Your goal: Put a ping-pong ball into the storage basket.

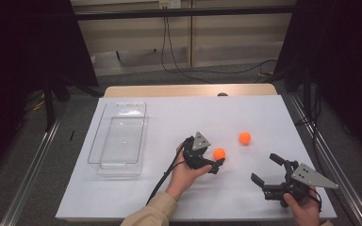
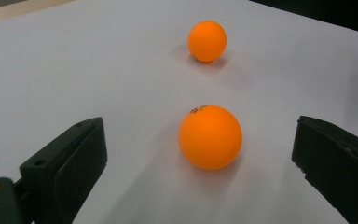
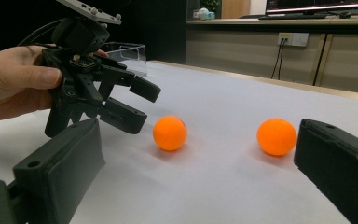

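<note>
Near ball [image 2: 209, 136]: smooth orange sphere, centre frame, between wide left gripper [image 2: 200, 158] fingers
Surface [image 1: 179, 122]: matte white
Right gripper [image 1: 269, 170]: fingers wide

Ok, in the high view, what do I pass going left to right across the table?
Clear tray → left gripper → near orange ball → far orange ball → right gripper.

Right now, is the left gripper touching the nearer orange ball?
Apart. In the left gripper view, white table shows on both sides between the nearer orange ball and the open jaws of the left gripper.
</note>
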Action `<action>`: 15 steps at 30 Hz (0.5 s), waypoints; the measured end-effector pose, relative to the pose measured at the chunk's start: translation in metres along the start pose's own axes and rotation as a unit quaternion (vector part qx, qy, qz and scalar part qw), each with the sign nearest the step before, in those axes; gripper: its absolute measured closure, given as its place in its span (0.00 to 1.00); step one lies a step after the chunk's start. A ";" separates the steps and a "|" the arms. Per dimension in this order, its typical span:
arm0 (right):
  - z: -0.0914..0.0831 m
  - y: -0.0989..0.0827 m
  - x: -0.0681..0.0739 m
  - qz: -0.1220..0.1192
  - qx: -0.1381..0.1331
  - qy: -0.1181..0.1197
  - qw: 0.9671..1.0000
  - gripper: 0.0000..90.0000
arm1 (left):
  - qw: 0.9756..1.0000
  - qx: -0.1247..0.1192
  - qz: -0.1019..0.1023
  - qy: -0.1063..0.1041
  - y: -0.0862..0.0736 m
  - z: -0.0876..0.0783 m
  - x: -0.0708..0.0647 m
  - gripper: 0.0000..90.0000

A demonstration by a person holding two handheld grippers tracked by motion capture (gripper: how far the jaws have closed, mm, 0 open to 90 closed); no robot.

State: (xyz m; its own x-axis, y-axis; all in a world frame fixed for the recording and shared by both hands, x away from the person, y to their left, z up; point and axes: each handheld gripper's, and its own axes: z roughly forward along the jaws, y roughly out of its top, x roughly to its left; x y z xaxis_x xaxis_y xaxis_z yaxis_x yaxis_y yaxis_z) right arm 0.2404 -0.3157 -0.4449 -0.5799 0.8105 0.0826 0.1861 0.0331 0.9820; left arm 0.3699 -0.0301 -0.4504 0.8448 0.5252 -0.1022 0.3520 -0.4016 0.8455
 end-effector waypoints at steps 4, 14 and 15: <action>0.000 0.000 0.000 0.000 0.000 -0.001 1.000 0.01 | 1.000 -0.001 -0.002 -0.001 0.000 0.000 0.000 0.04; 0.000 0.000 0.000 0.000 0.000 0.000 1.000 0.01 | 1.000 0.000 0.001 -0.001 0.001 0.002 0.000 0.04; 0.000 0.000 0.000 -0.001 -0.001 0.000 1.000 0.01 | 1.000 0.000 0.000 -0.001 0.001 0.002 0.000 0.04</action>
State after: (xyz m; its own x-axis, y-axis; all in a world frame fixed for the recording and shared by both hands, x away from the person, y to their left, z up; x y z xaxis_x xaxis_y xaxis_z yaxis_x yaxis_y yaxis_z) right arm 0.2404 -0.3159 -0.4448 -0.5802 0.8105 0.0804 0.1839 0.0341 0.9824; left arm 0.3713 -0.0322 -0.4510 0.8457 0.5236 -0.1033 0.3521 -0.4021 0.8452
